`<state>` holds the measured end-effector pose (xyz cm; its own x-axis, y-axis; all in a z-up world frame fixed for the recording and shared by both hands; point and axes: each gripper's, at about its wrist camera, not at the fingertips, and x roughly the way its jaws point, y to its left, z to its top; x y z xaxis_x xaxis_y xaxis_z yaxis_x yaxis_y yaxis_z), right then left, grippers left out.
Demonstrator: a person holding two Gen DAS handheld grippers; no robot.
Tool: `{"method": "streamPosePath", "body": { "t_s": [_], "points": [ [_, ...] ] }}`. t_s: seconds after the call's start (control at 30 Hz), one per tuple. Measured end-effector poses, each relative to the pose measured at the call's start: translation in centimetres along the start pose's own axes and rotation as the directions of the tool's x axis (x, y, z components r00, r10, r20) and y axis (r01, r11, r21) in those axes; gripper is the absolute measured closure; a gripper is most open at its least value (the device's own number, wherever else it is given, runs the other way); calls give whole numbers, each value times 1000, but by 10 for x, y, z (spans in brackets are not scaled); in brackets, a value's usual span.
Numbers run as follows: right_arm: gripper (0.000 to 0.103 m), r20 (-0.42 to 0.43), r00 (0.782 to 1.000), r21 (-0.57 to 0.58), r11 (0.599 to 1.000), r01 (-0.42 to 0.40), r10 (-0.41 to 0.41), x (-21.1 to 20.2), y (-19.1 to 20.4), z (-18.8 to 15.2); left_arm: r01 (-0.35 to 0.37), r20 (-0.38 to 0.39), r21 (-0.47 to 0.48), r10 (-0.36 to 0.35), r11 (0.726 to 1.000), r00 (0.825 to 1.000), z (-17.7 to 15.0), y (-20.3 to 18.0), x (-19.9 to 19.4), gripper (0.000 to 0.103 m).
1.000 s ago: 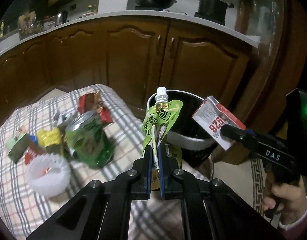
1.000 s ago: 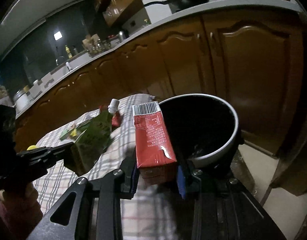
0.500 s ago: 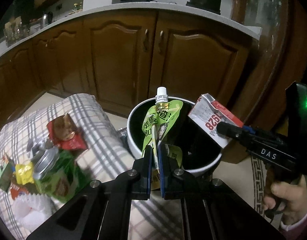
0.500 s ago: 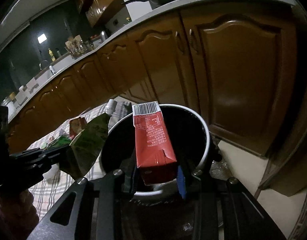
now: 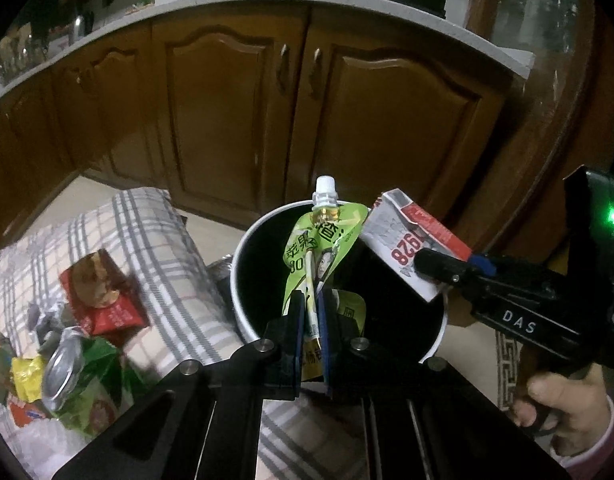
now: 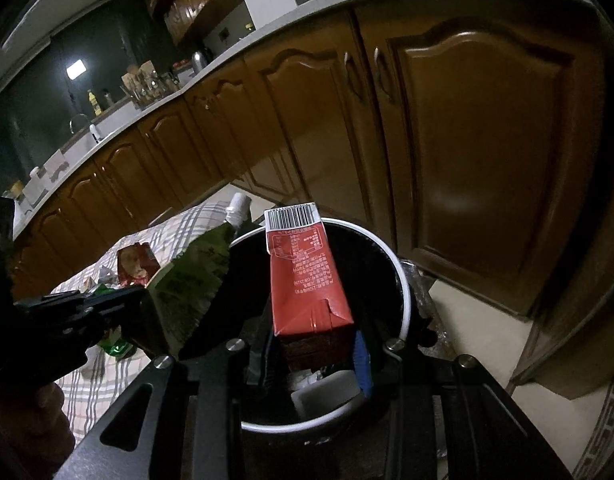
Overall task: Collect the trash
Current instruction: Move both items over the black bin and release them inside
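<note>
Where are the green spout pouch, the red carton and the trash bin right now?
green spout pouch point(image 5: 327, 240), left wrist view, on its printed front below the cap.
red carton point(image 6: 311, 280), right wrist view, on its red printed side.
trash bin point(image 6: 403, 296), right wrist view, on its white rim.

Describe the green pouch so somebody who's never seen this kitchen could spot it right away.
Start at the brown cabinet doors, then drop to the round white-rimmed bin on the floor in front of them. Held over its dark opening by the left hand-held gripper is the green pouch. Unlike the red carton beside it in the right hand-held gripper, it is soft, lime green, with a white screw cap.
</note>
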<state>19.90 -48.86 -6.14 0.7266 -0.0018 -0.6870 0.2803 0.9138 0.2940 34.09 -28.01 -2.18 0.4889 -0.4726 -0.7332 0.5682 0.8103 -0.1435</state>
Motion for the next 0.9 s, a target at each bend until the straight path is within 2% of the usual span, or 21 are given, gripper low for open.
{"method": "streamPosePath", "body": {
  "t_s": [0.03,0.07,0.1,0.17,0.3,0.5,0.77,0.9],
  "points": [
    [71,-4,1000,1,1000,-3,3,2,-1,1,-1,-3,-4,1,1000,1000,1,1,2,96],
    [70,-10,1000,1,1000,-8,8,4,-2,1,-1,-8,-14,0,1000,1000,2,2,4,90],
    [70,-15,1000,5,1000,-9,9,5,-3,1,1,-11,-25,-1,1000,1000,2,2,4,79],
    [67,-24,1000,24,1000,-10,11,9,-8,1,10,-5,-53,-10,999,1000,2,6,3,64],
    [49,-15,1000,56,998,-25,26,7,-13,-3,12,12,-82,-11,997,1000,-9,12,-6,58],
    [33,11,999,64,997,-52,51,-1,-3,-15,1,43,-135,5,991,999,-43,27,-29,46],
    [23,45,993,81,991,-111,108,-15,29,-36,-36,78,-183,51,982,996,-94,47,-75,43],
    [22,50,990,66,988,-138,135,-19,50,-49,-75,86,-211,95,975,992,-124,63,-99,43]
  ]
}}
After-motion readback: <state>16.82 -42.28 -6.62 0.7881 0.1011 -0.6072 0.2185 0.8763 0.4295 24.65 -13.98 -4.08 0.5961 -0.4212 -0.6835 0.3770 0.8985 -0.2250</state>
